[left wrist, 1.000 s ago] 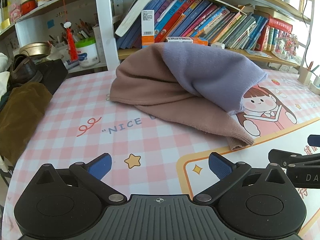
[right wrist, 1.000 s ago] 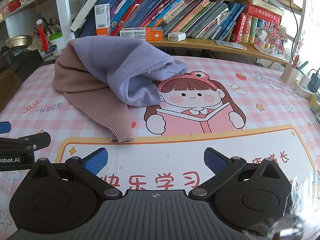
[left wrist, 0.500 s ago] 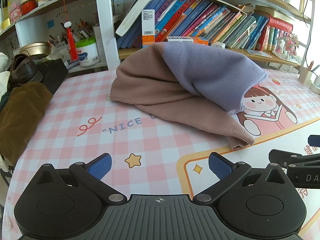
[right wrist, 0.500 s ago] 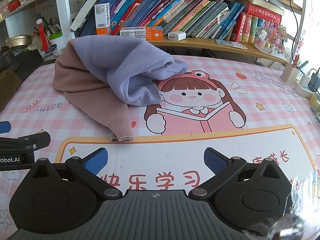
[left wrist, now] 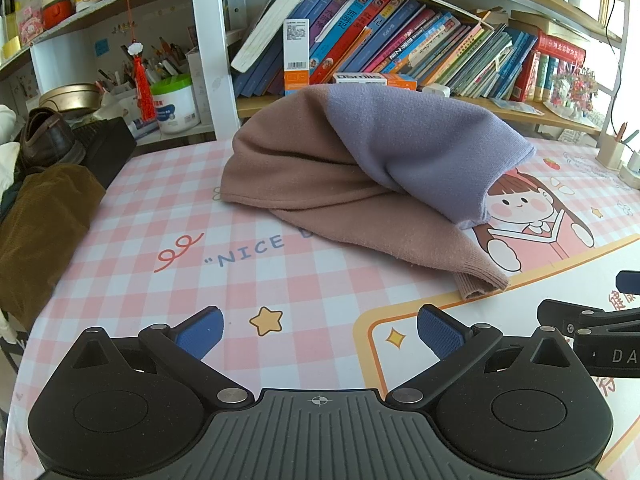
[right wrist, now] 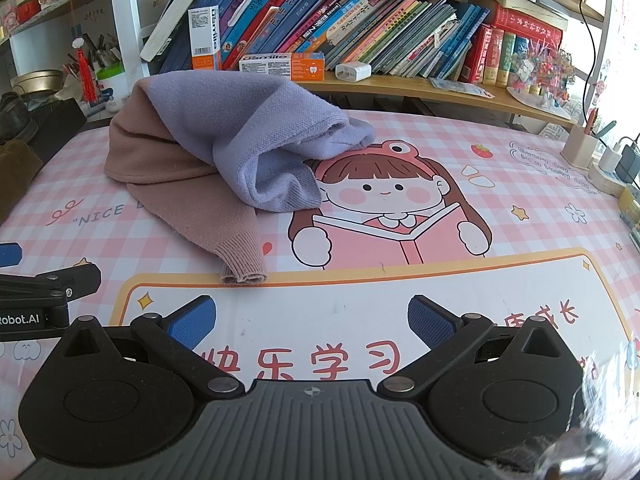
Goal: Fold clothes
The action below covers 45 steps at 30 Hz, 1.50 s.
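- While both tools hover low over the near part of the table (left wrist: 132, 240), neither has hold of anything: the left gripper (left wrist: 320, 330) has its blue-padded fingers (left wrist: 200, 330) spread wide with only tablecloth between them.
- The right gripper (right wrist: 312, 320) is likewise spread wide and empty, its pads (right wrist: 432, 322) over the white panel with red characters.
- The two tools sit side by side; in the left wrist view the right one's black finger shows at the right edge, and in the right wrist view the left one's finger shows at the left edge.
- The sweater (left wrist: 320, 168) lies unfolded in a bunched heap on the far-left part of the table, well apart from both grippers.
- Its brown part spreads to the left, and its lilac part (right wrist: 224, 120) is draped over the top, falling toward the right.
- One brown sleeve (right wrist: 208, 228) runs out toward the near side; its ribbed cuff (right wrist: 243, 266) rests flat on the cloth, touching the orange border of the white panel.
- The lilac hem lies against the printed cartoon girl (right wrist: 384, 196).
- Behind the sweater, a shelf (right wrist: 420, 88) carries a row of leaning books (right wrist: 360, 28) and a boxed item lying flat.
- At the far left, beyond the table edge, are a brown garment (left wrist: 36, 232) and a dark shoe (left wrist: 48, 140).
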### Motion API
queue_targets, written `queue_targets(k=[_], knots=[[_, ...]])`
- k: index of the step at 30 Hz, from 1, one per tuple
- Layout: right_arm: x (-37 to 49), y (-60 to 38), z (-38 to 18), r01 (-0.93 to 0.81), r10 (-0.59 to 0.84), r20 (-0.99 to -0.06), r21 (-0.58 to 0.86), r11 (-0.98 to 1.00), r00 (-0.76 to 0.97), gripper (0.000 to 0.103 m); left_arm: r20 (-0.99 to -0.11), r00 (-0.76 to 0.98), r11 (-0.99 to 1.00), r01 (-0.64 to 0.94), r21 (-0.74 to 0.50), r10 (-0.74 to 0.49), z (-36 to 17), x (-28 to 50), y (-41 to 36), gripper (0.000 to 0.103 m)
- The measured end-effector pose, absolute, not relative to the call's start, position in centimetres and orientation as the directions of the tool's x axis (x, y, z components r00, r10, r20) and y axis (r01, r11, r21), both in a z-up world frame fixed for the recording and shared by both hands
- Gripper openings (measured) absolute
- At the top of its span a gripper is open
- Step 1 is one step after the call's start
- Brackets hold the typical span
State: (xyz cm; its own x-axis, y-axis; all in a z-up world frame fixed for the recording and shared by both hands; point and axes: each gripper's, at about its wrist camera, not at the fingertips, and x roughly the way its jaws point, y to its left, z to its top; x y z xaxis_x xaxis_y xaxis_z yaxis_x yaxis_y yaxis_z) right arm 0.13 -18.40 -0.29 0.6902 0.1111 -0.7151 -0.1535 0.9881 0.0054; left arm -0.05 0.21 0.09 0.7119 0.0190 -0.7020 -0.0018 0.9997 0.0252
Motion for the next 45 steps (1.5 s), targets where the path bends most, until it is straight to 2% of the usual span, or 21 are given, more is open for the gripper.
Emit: queue_targets(k=[45], knots=[[-0.3, -18.34, -0.45, -0.154, 0.113, -0.721, 0.009, 0.988, 0.683, 0.103, -0.706, 0.708, 1.0, -0.009, 0.027, 0.026, 0.22, -0.55, 0.18, 0.103]])
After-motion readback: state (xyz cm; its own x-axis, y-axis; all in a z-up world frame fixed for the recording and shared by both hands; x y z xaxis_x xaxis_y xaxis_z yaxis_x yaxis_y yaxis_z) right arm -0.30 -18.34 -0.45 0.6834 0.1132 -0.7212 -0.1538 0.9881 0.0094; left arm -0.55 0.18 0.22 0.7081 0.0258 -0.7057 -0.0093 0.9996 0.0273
